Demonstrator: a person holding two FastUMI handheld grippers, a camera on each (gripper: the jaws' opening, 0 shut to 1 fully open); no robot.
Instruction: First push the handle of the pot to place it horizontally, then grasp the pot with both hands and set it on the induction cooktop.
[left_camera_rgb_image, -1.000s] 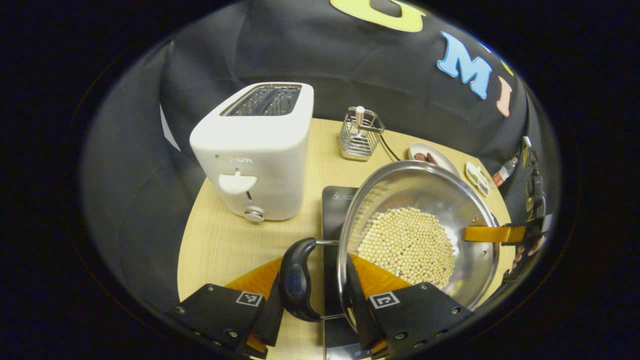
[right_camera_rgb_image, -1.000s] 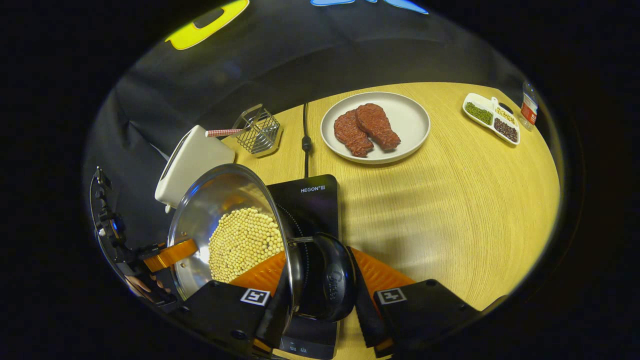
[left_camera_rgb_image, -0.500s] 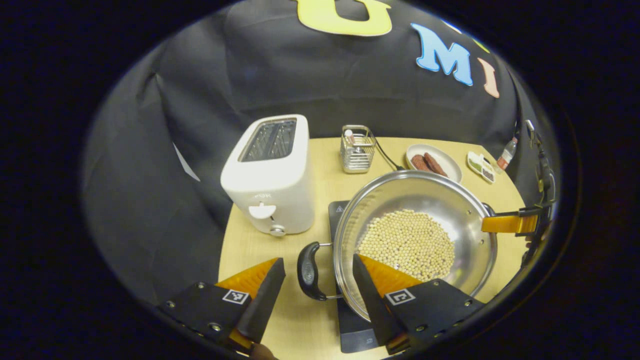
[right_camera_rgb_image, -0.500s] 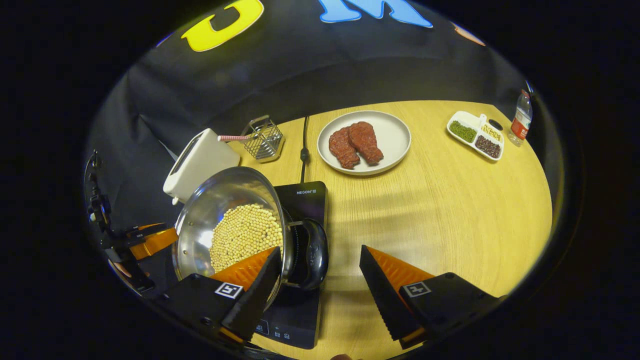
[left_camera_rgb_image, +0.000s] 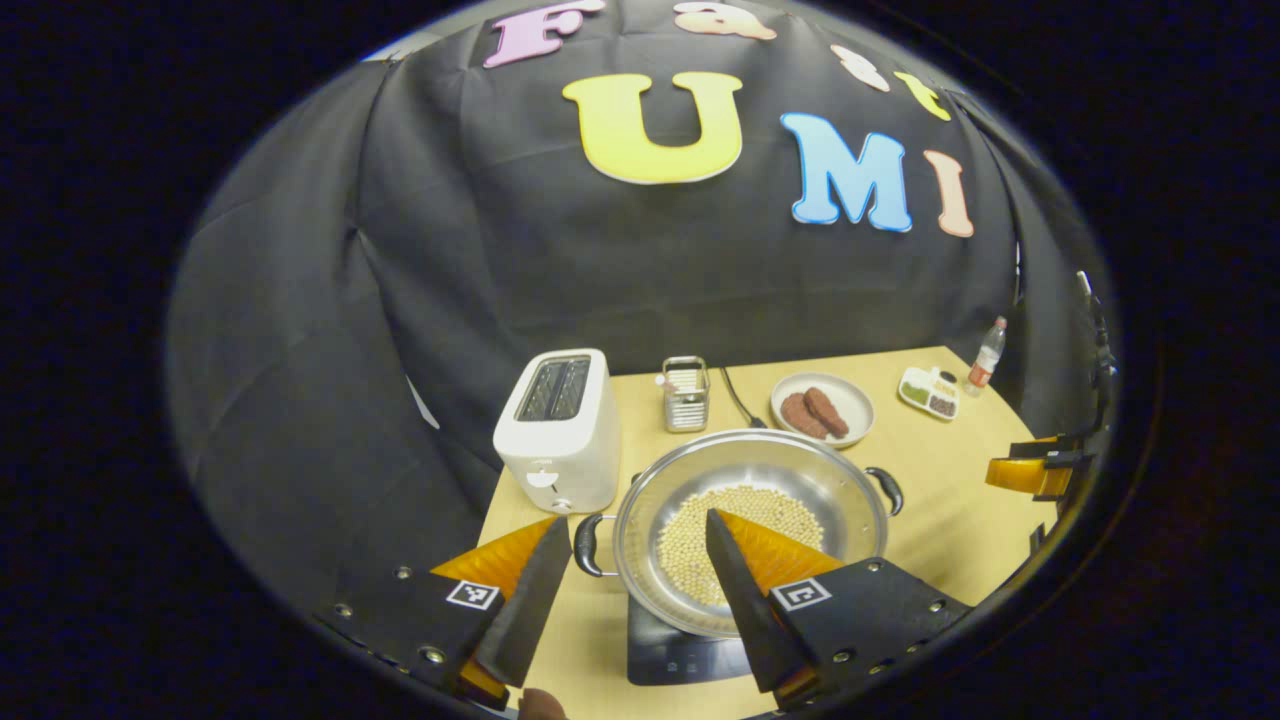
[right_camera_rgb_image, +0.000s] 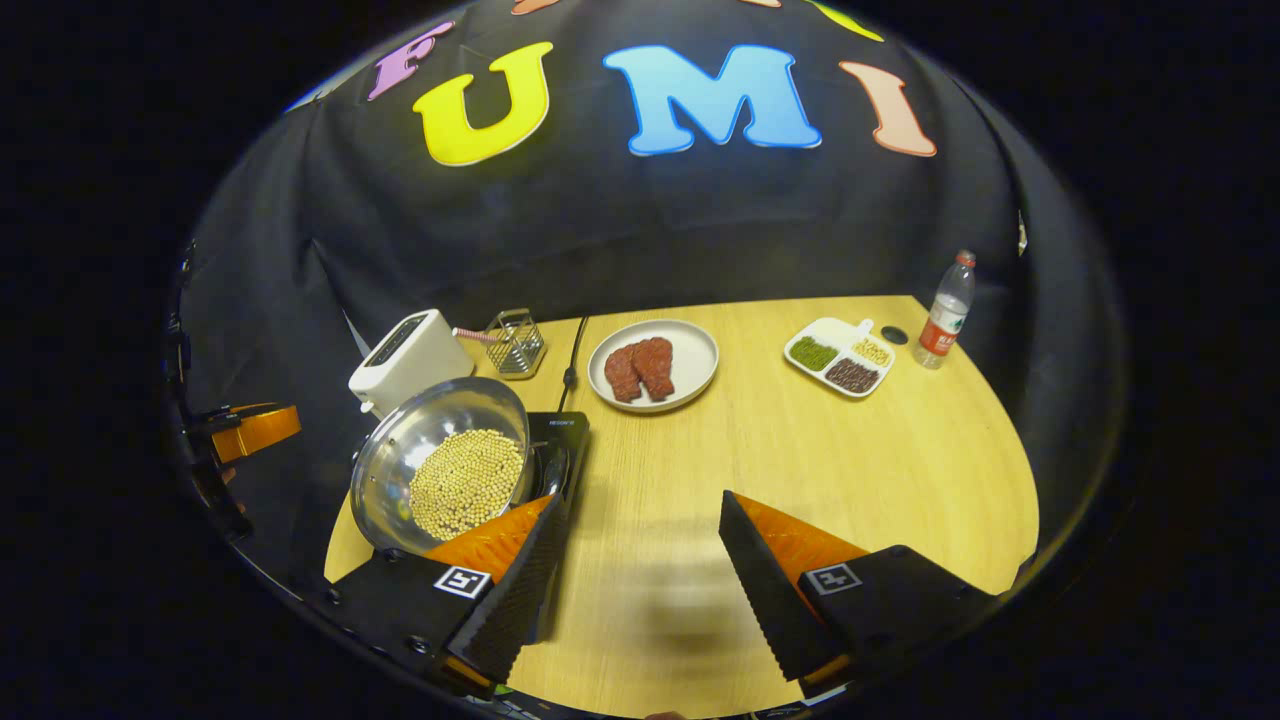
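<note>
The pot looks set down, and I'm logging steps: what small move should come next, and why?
Probably just draw both claws farther back and stop. The pot sits on the induction cooktop, handles out to the sides, and the left claw and right claw are open and clear of it.

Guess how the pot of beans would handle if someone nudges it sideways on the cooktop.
The pot would probably slide easily: smooth metal on the glossy cooktop. The loose beans would likely shift and add weight. Wide and low, so tipping seems unlikely.
</note>
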